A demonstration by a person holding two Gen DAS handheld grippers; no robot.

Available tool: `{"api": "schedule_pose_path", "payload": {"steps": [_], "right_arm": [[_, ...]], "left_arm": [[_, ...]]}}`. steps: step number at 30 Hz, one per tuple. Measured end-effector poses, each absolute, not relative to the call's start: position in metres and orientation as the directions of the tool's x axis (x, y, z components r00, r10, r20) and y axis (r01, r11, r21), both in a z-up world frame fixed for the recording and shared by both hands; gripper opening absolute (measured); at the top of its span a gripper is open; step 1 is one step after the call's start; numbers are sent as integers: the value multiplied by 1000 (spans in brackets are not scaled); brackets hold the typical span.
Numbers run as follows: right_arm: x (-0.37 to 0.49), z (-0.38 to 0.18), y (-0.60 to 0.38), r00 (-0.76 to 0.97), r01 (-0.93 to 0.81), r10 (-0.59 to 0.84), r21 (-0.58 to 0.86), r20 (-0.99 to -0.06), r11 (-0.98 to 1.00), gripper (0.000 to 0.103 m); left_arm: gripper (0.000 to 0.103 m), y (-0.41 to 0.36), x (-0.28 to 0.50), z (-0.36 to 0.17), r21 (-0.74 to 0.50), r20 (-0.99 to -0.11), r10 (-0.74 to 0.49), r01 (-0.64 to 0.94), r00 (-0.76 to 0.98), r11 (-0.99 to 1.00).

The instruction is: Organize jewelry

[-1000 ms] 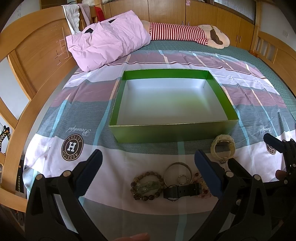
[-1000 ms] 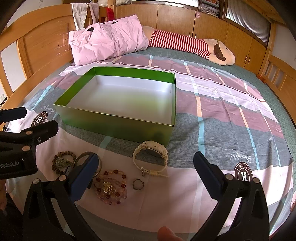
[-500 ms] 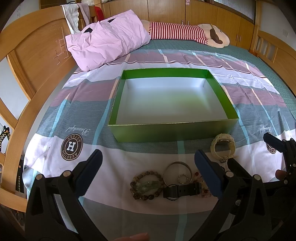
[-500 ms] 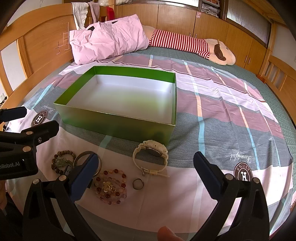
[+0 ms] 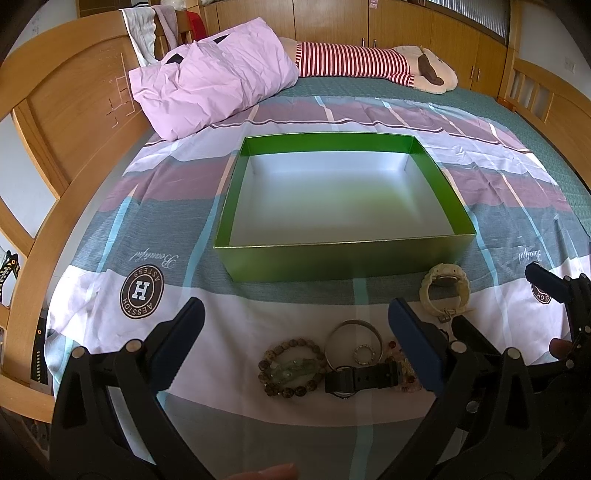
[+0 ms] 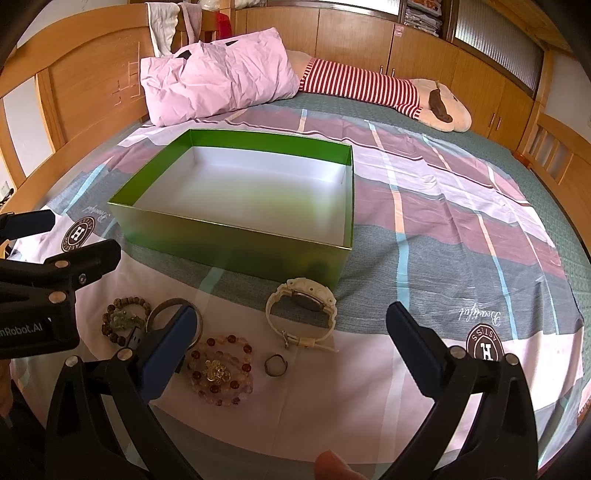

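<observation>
An empty green box (image 5: 343,264) (image 6: 236,243) with a white inside sits on the bed. In front of it lie a cream watch (image 5: 445,290) (image 6: 301,314), a brown bead bracelet with a green stone (image 5: 291,369) (image 6: 123,321), a metal bangle (image 5: 352,332) (image 6: 173,308), a black watch (image 5: 360,376), a small sparkly ring (image 5: 364,354), a red bead bracelet with a gold charm (image 6: 221,371) and a dark ring (image 6: 276,365). My left gripper (image 5: 295,347) and right gripper (image 6: 291,349) hover open and empty above the jewelry.
A pink pillow (image 5: 214,77) (image 6: 218,77) and a striped plush toy (image 5: 369,64) (image 6: 373,86) lie at the head of the bed. A wooden bed frame (image 5: 74,122) runs along the left, with wooden cabinets (image 6: 351,33) behind.
</observation>
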State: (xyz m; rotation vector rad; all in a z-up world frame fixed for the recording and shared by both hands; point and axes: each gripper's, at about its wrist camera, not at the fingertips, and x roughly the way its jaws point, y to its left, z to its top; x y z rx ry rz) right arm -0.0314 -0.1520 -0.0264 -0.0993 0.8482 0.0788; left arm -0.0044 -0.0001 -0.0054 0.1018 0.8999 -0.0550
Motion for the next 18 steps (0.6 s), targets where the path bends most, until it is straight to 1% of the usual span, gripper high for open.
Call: {"api": "schedule_pose_path", "payload": {"steps": [18], "right_arm": [[-31, -28, -149, 654, -122, 28, -69, -756, 990, 102]], "left_arm": [[101, -4, -5, -11, 72, -797, 1, 94, 604, 993]]}}
